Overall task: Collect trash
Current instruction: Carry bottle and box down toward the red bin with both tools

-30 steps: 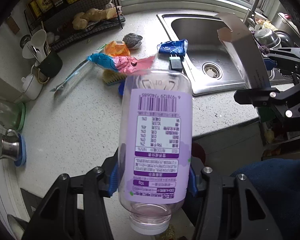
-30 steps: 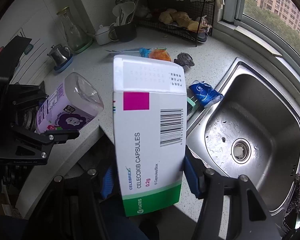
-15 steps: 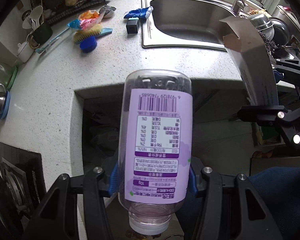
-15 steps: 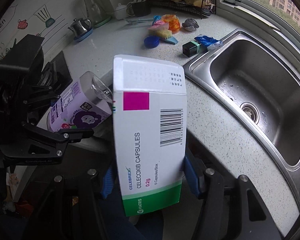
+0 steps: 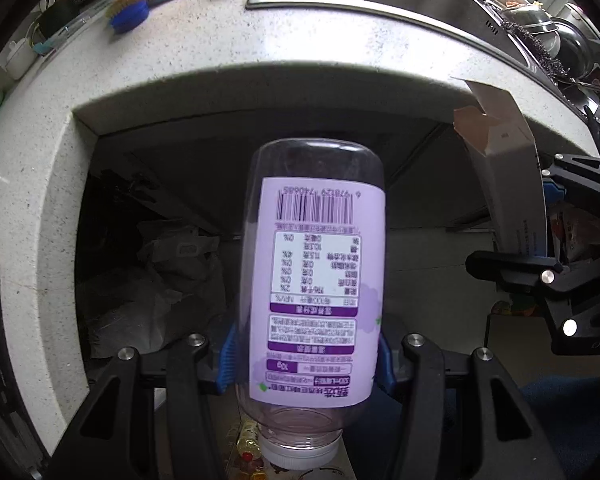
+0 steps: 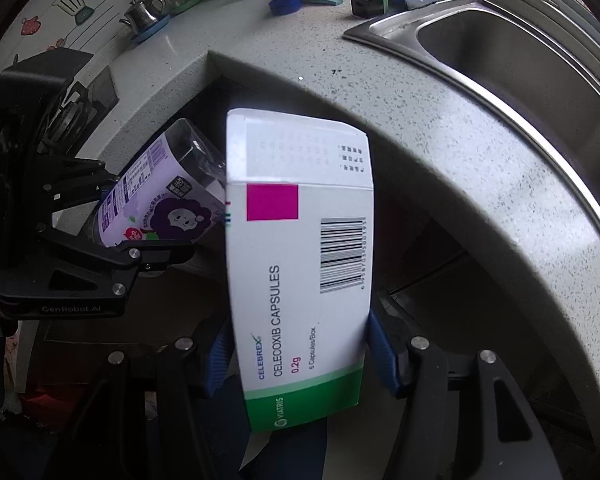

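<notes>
My left gripper point(image 5: 304, 364) is shut on an empty clear bottle with a purple label point(image 5: 316, 292), cap end toward the camera. It also shows in the right wrist view point(image 6: 160, 204). My right gripper point(image 6: 300, 356) is shut on a white and green capsule box point(image 6: 300, 264). The box also shows at the right of the left wrist view point(image 5: 508, 176), its top flap open. Both grippers hang in front of a dark recess under the counter. A grey bag point(image 5: 160, 280) lies inside the recess.
The speckled counter point(image 5: 260, 36) curves above the recess. On it lie a blue brush point(image 5: 132, 16), a black box point(image 6: 368, 2), wrappers and a kettle point(image 6: 144, 10). The steel sink point(image 6: 520, 64) is at the right.
Both grippers have dropped from above the counter to below its edge, with the bottle and box still held. The dark recess and grey bag have come into view.
</notes>
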Tool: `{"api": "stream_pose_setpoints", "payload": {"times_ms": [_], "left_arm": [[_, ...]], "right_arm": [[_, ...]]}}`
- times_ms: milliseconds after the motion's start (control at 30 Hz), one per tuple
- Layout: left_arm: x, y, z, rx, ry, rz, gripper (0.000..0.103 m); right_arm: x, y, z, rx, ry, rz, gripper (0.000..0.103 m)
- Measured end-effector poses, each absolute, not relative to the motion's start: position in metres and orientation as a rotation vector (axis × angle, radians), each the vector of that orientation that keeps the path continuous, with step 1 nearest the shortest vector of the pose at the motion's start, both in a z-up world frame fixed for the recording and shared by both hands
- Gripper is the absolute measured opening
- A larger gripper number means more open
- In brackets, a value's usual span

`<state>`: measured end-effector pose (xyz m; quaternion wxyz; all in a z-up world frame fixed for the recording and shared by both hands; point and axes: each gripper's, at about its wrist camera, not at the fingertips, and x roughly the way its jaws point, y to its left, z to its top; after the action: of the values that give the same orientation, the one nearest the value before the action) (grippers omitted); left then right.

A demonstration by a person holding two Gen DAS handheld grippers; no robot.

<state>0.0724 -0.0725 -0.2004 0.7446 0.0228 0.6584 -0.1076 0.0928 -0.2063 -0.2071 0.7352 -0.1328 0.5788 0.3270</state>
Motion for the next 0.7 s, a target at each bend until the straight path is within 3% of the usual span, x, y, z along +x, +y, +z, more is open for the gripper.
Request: {"api": "stream_pose_setpoints", "payload": {"times_ms": [700], "left_arm": [[0.096,-0.083,-0.439,0.013,1.513,-0.268,0.051]], "right_arm": [[0.121,-0.176,-0.406,-0.318,1.336,0.691,0.057]]}}
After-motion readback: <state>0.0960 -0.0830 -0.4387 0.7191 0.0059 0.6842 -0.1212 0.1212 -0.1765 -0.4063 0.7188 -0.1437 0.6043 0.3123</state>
